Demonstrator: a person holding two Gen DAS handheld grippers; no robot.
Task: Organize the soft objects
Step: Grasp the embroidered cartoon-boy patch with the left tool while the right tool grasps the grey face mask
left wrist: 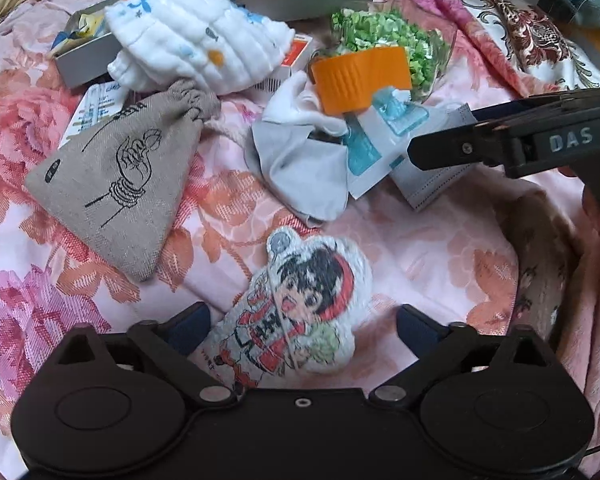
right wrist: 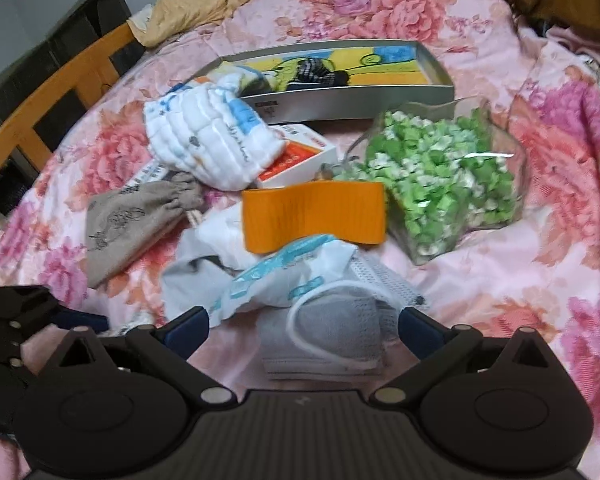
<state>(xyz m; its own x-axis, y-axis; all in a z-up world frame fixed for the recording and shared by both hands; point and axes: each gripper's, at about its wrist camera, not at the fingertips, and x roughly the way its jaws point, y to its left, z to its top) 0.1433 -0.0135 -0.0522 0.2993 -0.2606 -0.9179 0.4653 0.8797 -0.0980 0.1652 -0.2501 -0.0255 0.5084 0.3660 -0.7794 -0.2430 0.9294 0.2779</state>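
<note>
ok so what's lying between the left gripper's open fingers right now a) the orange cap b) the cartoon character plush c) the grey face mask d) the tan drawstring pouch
b: in the left wrist view the cartoon character plush lies flat on the floral bedspread between the spread fingers of the left gripper, and neither finger presses on it.

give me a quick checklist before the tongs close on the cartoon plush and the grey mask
1. Left tongs open: ok.
2. Cartoon plush between the left tongs' fingers: ok, not yet pinched.
3. Right tongs open: ok.
4. Grey mask centred between the right tongs' fingers: ok.
5. Mask free of the plastic wrapper: not ok, the wrapper overlaps its far edge.
6. Metal tray has room: cannot tell, partly hidden by the white cloth.
</note>
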